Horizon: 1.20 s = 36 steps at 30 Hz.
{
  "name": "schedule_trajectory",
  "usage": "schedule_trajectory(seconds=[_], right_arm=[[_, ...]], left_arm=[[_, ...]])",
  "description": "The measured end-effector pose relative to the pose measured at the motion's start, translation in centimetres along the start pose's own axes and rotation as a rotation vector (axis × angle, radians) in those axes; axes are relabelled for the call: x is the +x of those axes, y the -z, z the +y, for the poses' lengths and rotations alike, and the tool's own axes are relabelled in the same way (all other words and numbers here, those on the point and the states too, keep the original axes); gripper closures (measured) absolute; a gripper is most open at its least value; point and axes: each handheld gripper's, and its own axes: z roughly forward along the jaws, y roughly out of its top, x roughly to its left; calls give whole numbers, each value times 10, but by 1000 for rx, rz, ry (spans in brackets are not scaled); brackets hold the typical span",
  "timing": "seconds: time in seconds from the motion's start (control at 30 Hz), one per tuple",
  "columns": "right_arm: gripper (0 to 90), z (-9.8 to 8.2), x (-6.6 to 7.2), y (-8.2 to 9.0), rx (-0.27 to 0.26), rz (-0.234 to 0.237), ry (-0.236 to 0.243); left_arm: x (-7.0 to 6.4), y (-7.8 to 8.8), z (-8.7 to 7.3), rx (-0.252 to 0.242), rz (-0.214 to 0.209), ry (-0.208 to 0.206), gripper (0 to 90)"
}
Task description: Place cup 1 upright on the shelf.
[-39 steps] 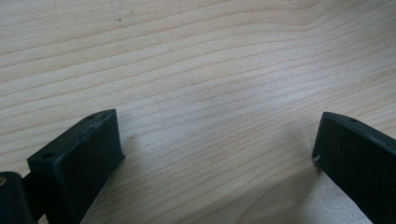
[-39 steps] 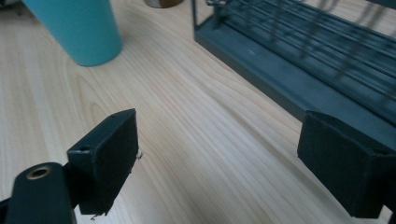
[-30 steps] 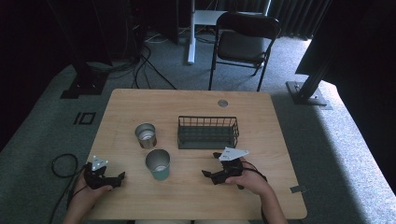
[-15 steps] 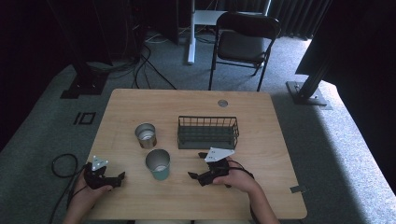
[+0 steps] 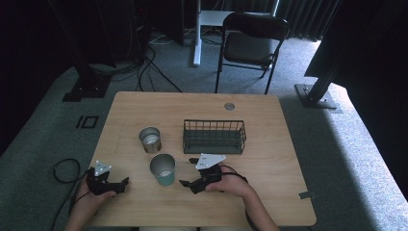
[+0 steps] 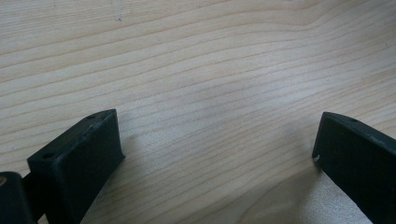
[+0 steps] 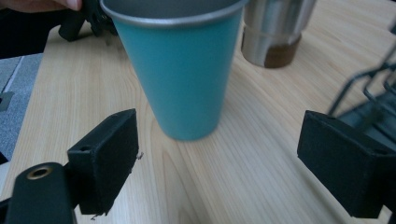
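Observation:
A teal metal cup [image 5: 162, 169] stands upright on the wooden table [image 5: 269, 144], just left of my right gripper [image 5: 187, 172]. That gripper is open, its jaws pointing left at the cup with a small gap between them. In the right gripper view the teal cup [image 7: 187, 79] rises close ahead of the wide-open right gripper [image 7: 224, 158], not between the pads. A steel cup [image 5: 150, 139] stands behind it. My left gripper [image 5: 120, 184] rests open near the table's front left, and in its own view the left gripper [image 6: 219, 149] has bare wood between the jaws.
A dark wire basket [image 5: 214, 136] sits behind the right gripper, with its edge [image 7: 369, 88] at the right in the right gripper view. A round cable hole [image 5: 229, 106] marks the far table side. A folding chair [image 5: 252, 43] stands beyond the table.
My right gripper has moved left across the table, closing in on the teal cup. The left gripper has stayed where it was.

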Motion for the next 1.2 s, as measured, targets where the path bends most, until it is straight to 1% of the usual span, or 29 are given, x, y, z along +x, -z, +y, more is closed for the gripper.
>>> schedule_trajectory(seconds=[0.17, 0.27, 0.5, 0.6, 0.63, 0.77, 0.8, 0.87, 0.93, 1.1, 1.2], right_arm=[[124, 6, 5, -11, 7, 22, 22], [124, 8, 7, -17, 8, 25, 33], [124, 12, 11, -32, -10, 34, 39], [124, 13, 12, -35, -16, 35, 45], [124, 14, 12, -39, -26, 39, 40], [124, 15, 13, -43, -36, 42, 38], [124, 15, 14, -45, -38, 42, 46], [124, 16, 14, -47, -42, 44, 40], [124, 17, 14, -50, -55, 41, 42], [124, 19, 14, -54, -80, 43, 25], [118, 21, 15, -57, -105, 41, 19]], left_arm=[[0, 0, 0, 0, 0, 0, 19], [0, 0, 0, 0, 0, 0, 19], [0, 0, 0, 0, 0, 0, 19], [0, 0, 0, 0, 0, 0, 19], [0, 0, 0, 0, 0, 0, 19], [0, 0, 0, 0, 0, 0, 19], [0, 0, 0, 0, 0, 0, 19], [0, 0, 0, 0, 0, 0, 19], [0, 0, 0, 1, 0, -1, 19], [0, 0, 0, 1, 0, -1, 19], [0, 0, 0, 0, 0, -1, 19]])
